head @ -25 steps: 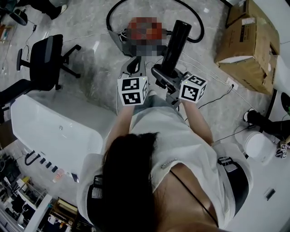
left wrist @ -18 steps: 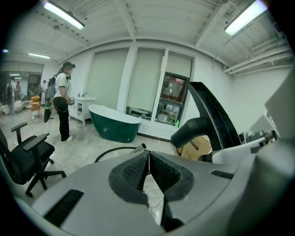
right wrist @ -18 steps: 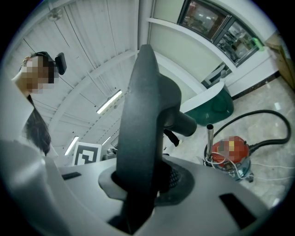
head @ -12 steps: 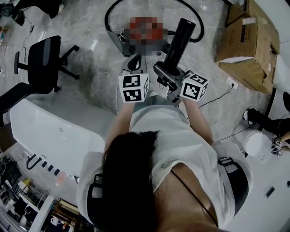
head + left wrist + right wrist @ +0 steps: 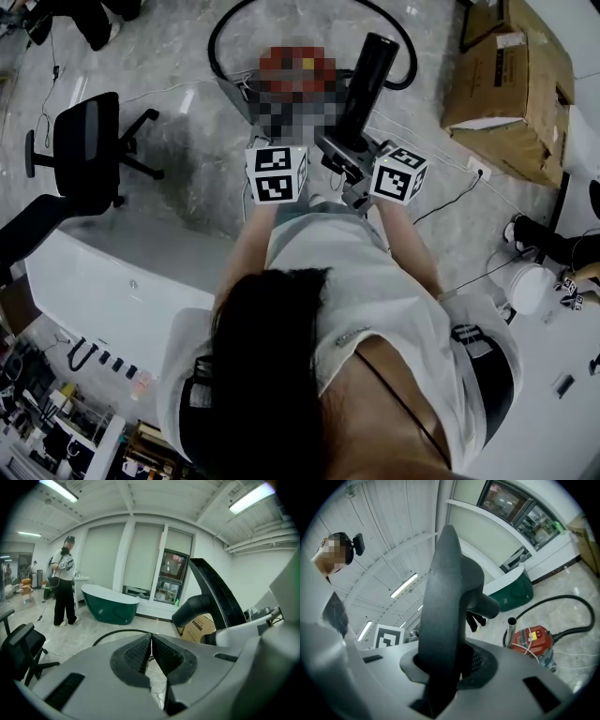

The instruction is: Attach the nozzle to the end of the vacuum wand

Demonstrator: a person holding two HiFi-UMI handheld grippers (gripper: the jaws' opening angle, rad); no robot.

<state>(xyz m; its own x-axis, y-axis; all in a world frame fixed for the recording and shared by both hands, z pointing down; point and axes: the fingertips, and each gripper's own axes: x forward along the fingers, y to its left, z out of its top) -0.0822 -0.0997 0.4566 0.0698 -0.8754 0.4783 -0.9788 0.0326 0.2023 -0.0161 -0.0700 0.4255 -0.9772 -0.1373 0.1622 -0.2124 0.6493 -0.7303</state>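
Nozzle (image 5: 445, 597) clamped between right gripper (image 5: 449, 665) jaws, dark tube end projecting forward past them, probably so socket stays free for mating. Left gripper (image 5: 151, 644) jaws pressed together with nothing between; likely kept spare to steady wand. Wand (image 5: 510, 632) stands upright beside red vacuum (image 5: 532, 641) on floor, open end up, well apart from nozzle. Attachment not yet begun; nozzle must line up with wand tip.

Bright, even indoor light from ceiling strip lights (image 5: 58, 490) high above the green bathtub (image 5: 110, 605), pale floor (image 5: 70, 625) in front of the bathtub with mild sheen and soft shadows, gripper views fisheye-bent with dark corners, close foreground soft and out of focus
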